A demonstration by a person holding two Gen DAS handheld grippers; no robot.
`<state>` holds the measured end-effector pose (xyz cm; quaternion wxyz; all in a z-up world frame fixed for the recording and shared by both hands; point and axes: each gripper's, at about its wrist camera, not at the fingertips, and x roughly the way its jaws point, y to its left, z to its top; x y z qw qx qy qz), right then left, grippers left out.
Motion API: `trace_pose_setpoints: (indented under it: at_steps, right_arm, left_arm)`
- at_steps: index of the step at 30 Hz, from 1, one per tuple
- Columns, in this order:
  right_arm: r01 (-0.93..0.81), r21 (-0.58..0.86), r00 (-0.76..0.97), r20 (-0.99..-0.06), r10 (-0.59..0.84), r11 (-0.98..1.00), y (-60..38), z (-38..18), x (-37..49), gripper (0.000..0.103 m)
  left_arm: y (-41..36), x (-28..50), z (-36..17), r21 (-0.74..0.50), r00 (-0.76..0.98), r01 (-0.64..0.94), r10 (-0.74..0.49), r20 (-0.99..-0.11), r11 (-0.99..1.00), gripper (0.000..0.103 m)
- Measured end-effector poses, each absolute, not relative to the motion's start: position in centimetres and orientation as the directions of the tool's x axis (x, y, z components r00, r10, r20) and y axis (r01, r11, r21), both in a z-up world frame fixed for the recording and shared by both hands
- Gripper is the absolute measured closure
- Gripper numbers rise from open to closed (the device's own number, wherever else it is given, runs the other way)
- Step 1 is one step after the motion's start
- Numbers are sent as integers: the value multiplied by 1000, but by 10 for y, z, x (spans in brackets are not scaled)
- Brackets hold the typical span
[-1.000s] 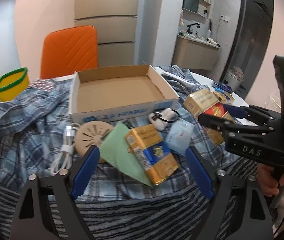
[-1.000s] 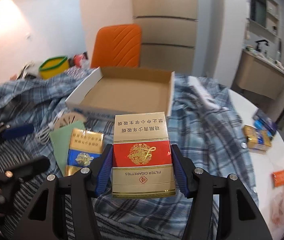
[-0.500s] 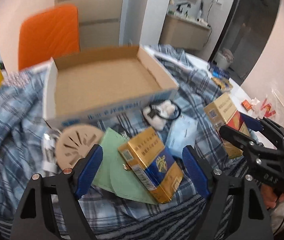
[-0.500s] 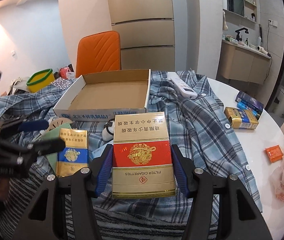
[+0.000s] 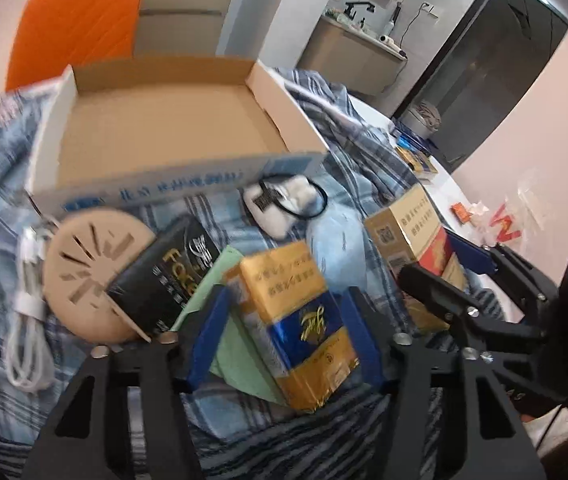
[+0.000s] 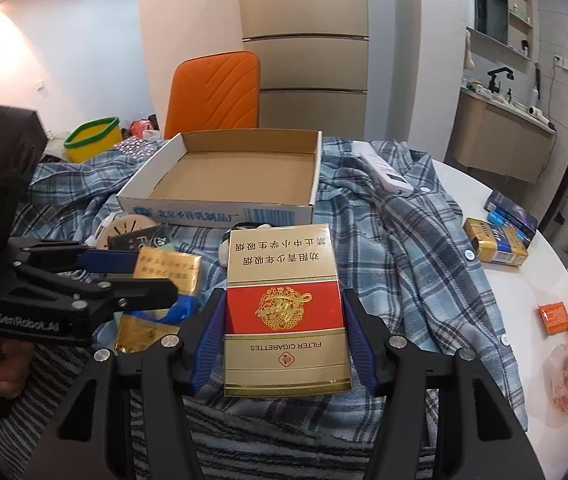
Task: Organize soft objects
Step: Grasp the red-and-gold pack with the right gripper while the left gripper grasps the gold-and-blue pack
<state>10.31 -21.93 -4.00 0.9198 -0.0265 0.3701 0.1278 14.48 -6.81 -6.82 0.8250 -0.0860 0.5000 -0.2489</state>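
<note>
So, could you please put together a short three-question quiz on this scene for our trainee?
1. True or false: the cardboard box holds no items.
2. Which pack sits in the right gripper? A) red and gold pack B) black pack
3. Fill in: the left gripper is closing around the ____ and gold pack.

Key: 1 true; 2 A; 3 blue.

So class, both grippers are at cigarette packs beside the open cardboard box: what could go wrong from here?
1. The left gripper is closing on the gold-and-blue pack, which lies tilted on a green sheet; it may twist or drag the sheet.
2. The right gripper, holding the red-and-gold pack, sits close by; they could collide.
</note>
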Motion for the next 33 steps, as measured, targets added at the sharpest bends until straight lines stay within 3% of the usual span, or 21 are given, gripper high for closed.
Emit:
trace_pose_setpoints:
  at_steps: [4, 10, 12, 14, 16, 22, 27, 33]
  right_arm:
    - [-252, 51, 689, -692, 216, 966, -221, -41, 104, 44]
    - [-240, 69, 684, -696, 219, 968, -224, -43, 105, 44]
    - [-238, 64, 684, -697, 214, 969, -224, -43, 105, 44]
    - [-231, 56, 681, -704, 203, 971, -223, -44, 105, 44]
    - [-224, 58, 679, -707, 198, 973, -225, -44, 105, 44]
    - [-182, 67, 612, -773, 166, 981, -235, -50, 101, 44]
    - [-203, 20, 531, -838, 128, 979, -229, -61, 88, 45]
    - [-194, 23, 496, -860, 118, 981, -218, -61, 90, 45]
  left_arm:
    - [-63, 147, -75, -473, 319, 289, -549, -772, 833, 71]
    - [-70, 139, -74, -533, 267, 301, -606, -749, 791, 71]
    - [-74, 137, -76, -518, 265, 288, -586, -766, 806, 70]
    - [-77, 135, -77, -501, 278, 289, -572, -772, 816, 54]
    - [-78, 132, -73, -473, 312, 290, -550, -775, 832, 45]
    - [-81, 128, -69, -482, 294, 290, -556, -777, 827, 43]
    - [-79, 120, -61, -378, 364, 293, -468, -805, 878, 43]
    - [-75, 115, -52, -365, 387, 302, -463, -797, 881, 43]
